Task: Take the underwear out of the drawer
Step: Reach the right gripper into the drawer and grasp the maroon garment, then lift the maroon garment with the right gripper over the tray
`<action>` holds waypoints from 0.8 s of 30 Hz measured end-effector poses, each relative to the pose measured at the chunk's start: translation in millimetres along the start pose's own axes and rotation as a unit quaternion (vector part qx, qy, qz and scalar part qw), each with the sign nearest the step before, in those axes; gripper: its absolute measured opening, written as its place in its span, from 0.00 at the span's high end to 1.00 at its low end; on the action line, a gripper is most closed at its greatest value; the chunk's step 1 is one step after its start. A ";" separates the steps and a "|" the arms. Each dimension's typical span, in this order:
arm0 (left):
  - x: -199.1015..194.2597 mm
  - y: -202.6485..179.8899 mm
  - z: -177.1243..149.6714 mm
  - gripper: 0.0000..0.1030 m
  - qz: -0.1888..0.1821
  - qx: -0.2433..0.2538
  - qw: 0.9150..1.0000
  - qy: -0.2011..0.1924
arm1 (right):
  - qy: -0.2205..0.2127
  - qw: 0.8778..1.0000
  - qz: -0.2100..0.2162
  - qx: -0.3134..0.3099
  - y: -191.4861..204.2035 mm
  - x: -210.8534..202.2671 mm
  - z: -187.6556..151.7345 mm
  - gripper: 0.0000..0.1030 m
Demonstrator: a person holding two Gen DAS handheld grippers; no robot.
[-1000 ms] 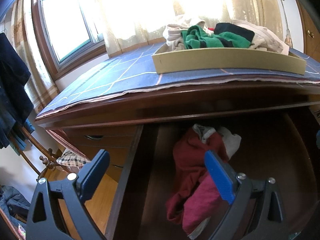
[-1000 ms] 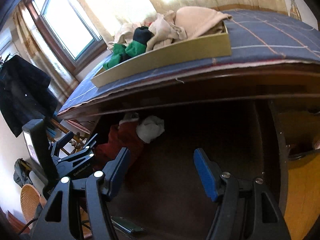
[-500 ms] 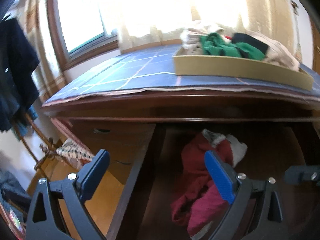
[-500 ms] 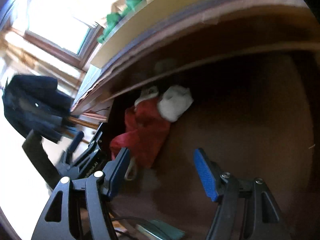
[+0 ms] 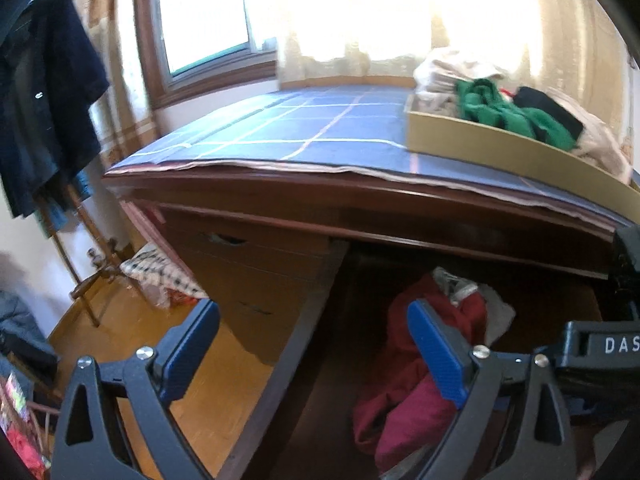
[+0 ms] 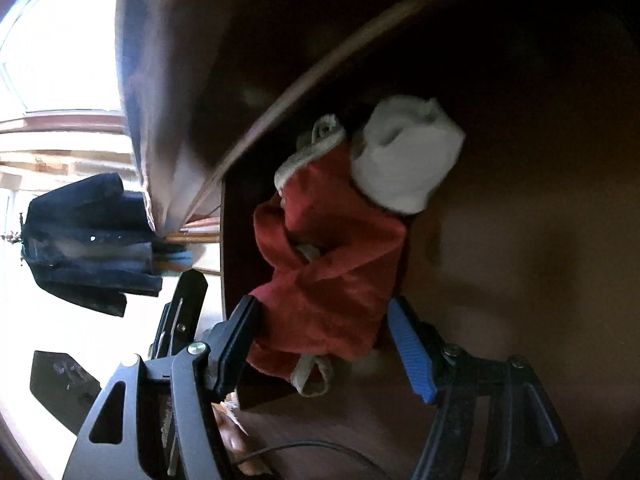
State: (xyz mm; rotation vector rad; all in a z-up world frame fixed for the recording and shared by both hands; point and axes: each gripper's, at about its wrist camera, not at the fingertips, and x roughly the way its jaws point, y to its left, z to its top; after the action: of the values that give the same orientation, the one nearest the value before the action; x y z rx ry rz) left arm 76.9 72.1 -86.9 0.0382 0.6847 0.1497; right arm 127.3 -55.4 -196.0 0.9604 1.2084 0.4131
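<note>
**Right gripper at the red underwear in the open drawer**

Bright window light fills the top of the left wrist view, behind a wooden dresser [image 5: 360, 208] whose top is covered with a blue checked cloth [image 5: 312, 136]. At the upper right of that frame a flat beige box [image 5: 480, 144] stands on the cloth, and green, black and pale clothes lie in it. At the left edge a dark jacket [image 5: 44, 104] hangs.

Below the dresser top the drawer [image 5: 320, 320] is pulled out. Inside it, at the lower centre right of the left wrist view, lies the red underwear [image 5: 416, 364], crumpled, with a white garment [image 6: 404, 160] touching its far end.

The left gripper [image 5: 316, 350] is spread wide with nothing between its fingers; one finger is over the floor, the other over the drawer.

In the right wrist view the picture is rolled to the side. The right gripper [image 6: 320, 344] is also spread wide, and the near end of the red underwear lies between its two fingers. The left finger seems to touch the cloth; the blue pad [image 6: 408, 352] on the right stands just beside it, so the cloth is not pinched.
</note>
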 end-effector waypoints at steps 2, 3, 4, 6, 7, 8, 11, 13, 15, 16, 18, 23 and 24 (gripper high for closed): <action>2.5 4.9 0.9 0.10 0.003 -0.016 1.000 0.007 | 0.019 0.999 0.017 0.026 -1.3 11.9 1.3 0.30; 4.5 7.6 1.2 0.10 0.006 -0.024 1.000 0.012 | 0.023 0.999 0.016 0.031 -1.0 14.3 -0.8 0.26; 6.3 9.7 1.4 0.11 0.007 -0.030 0.999 0.016 | 0.023 0.999 0.012 0.034 -1.0 17.9 -0.3 0.24; 8.2 12.2 1.4 0.11 0.007 -0.039 0.999 0.022 | 0.014 0.999 -0.003 0.036 -0.6 22.2 1.6 0.23; 8.6 13.0 1.6 0.11 0.002 -0.041 0.999 0.022 | 0.014 0.999 -0.015 0.038 -0.9 24.8 3.1 0.23; 8.4 13.2 1.6 0.11 0.001 -0.041 0.999 0.021 | 0.016 0.999 -0.020 0.040 -0.8 29.2 4.1 0.23; 7.3 10.2 0.5 0.10 0.009 -0.035 0.999 0.020 | 0.033 0.998 0.004 0.060 -3.2 44.4 2.8 0.23; 7.5 9.5 -0.3 0.10 0.009 -0.035 0.999 0.022 | 0.051 0.996 0.013 0.075 -5.8 56.4 0.8 0.27; 7.4 9.2 -0.2 0.10 0.006 -0.034 0.999 0.023 | 0.072 0.994 0.021 0.081 -7.3 64.9 -1.4 0.46; 7.0 8.5 -0.4 0.10 0.005 -0.032 0.999 0.023 | 0.077 0.993 0.023 0.081 -7.4 66.6 -2.4 0.62; 6.3 7.6 -0.2 0.10 0.004 -0.028 0.999 0.022 | 0.088 0.993 0.024 0.074 -5.9 67.1 -7.4 0.74; 4.0 6.3 -2.1 0.10 0.003 -0.026 0.999 0.019 | 0.079 0.996 0.039 0.030 7.9 42.1 -27.5 0.78; 3.8 6.2 -2.1 0.10 0.003 -0.026 0.999 0.020 | 0.073 0.996 0.047 0.021 9.9 32.8 -30.4 0.78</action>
State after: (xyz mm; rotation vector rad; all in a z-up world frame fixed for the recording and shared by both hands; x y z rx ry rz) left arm 77.7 78.7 -90.4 -0.0129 0.7194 0.1737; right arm 112.9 -13.9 -208.9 1.0395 1.3107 0.5413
